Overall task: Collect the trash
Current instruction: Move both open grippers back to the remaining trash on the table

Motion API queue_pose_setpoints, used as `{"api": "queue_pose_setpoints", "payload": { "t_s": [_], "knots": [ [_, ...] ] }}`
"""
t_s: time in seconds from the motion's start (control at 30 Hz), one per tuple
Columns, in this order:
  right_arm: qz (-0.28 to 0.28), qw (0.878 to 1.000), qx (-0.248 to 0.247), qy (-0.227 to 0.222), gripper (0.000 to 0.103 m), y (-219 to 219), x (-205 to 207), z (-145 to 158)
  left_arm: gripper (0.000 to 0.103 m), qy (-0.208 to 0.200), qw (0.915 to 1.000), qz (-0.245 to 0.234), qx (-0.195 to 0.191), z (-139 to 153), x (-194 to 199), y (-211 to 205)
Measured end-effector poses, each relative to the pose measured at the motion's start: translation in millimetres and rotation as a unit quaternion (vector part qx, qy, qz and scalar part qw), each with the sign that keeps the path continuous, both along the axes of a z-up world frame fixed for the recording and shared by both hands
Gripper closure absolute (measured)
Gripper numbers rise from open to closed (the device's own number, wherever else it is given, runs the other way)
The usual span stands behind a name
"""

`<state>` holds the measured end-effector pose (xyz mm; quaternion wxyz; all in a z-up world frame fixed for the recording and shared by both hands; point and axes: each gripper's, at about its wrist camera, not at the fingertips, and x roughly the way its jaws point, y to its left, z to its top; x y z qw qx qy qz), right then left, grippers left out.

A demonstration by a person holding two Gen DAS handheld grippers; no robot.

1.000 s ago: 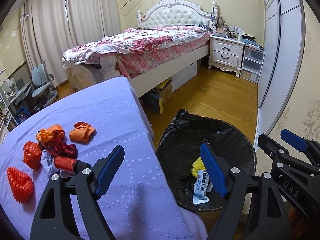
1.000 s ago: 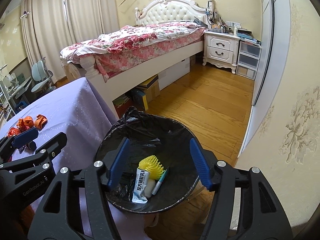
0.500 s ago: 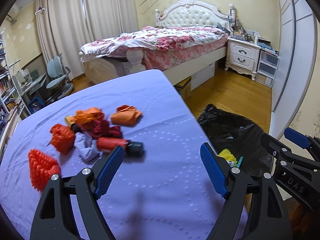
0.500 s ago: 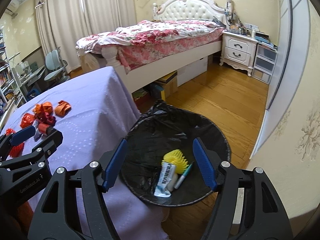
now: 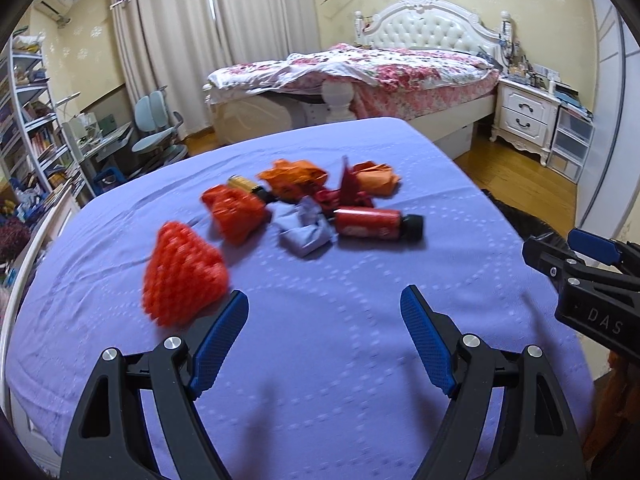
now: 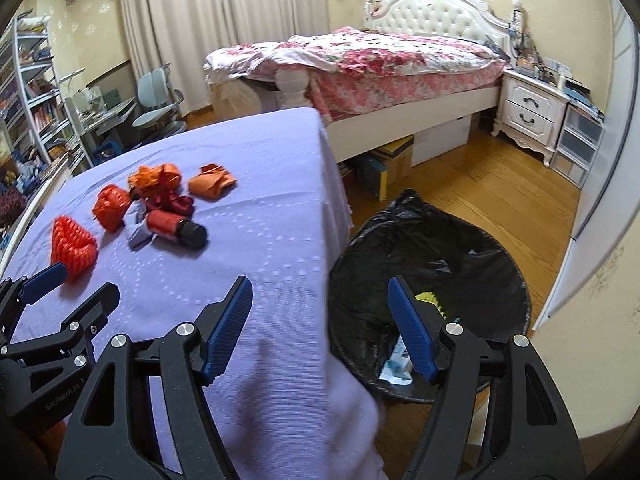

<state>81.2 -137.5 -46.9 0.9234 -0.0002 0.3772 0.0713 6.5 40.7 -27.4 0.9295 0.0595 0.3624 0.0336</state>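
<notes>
The fingers [image 5: 218,344] of the left gripper [image 5: 324,340] stand spread wide and hold nothing, hovering over the near part of the desk under its lilac quilted cloth [image 5: 360,280]. In the left wrist view the trash lies in a loose cluster further off: an orange-red foam net sleeve [image 5: 182,274] nearest and to the left, a crumpled orange-red plastic bag [image 5: 234,212] behind it, a pale lilac paper wad [image 5: 306,230] in the middle, and a red bottle with a black cap [image 5: 376,224] lying on its side to the right. Orange wrappers [image 5: 296,178] sit at the far edge of the pile. The foam sleeve looks like the easiest pick: it stands apart from the rest, so the fingers can straddle it and close gently, since it will squash.

In the right wrist view the right gripper [image 6: 320,324] also has its fingers [image 6: 412,332] spread and empty, straddling the desk's right edge. The round bin with a black liner [image 6: 480,240] stands on the wooden floor just right of the desk, with a yellow foam piece [image 6: 430,300] and a white tube [image 6: 398,360] already inside. The bottle [image 6: 176,226] would probably roll if nudged, so it is better gripped across its body. Carry each piece fully over the bin's rim before letting go.
</notes>
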Motion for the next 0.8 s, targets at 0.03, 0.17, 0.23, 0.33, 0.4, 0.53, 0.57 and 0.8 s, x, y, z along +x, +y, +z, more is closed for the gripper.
{"api": "queue_pose_setpoints", "payload": {
  "t_s": [0.03, 0.17, 0.23, 0.33, 0.4, 0.53, 0.57, 0.8],
  "knots": [
    [0.005, 1.0, -0.002, 0.001, 0.034, 4, 0, 0, 0.025, 0.0, 1.0, 0.004, -0.002, 0, -1, 5],
    [0.025, 1.0, -0.015, 0.005, 0.034, 24, 0, 0, 0.025, -0.001, 0.9996, 0.028, -0.004, -1, -8, 29],
    [0.035, 0.999, -0.021, 0.006, 0.034, 34, 1, 0, 0.025, 0.0, 0.9993, 0.038, -0.006, -1, -7, 37],
    [0.047, 0.998, -0.03, 0.01, 0.034, 46, 4, -1, 0.025, 0.004, 0.9983, 0.058, -0.009, -2, -5, 55],
    [0.055, 0.998, -0.035, 0.013, 0.034, 55, 7, -3, 0.025, 0.006, 0.9974, 0.07, -0.014, -3, -1, 67],
    [0.066, 0.997, -0.043, 0.018, 0.034, 67, 12, -5, 0.025, 0.008, 0.9965, 0.082, -0.017, -4, 9, 84],
    [0.068, 0.997, -0.044, 0.018, 0.034, 70, 14, -5, 0.025, 0.01, 0.9964, 0.082, -0.017, -4, 11, 87],
    [0.084, 0.995, -0.048, 0.027, 0.03, 88, 23, -8, 0.025, 0.019, 0.9969, 0.074, -0.02, -7, 30, 100]
  ]
}}
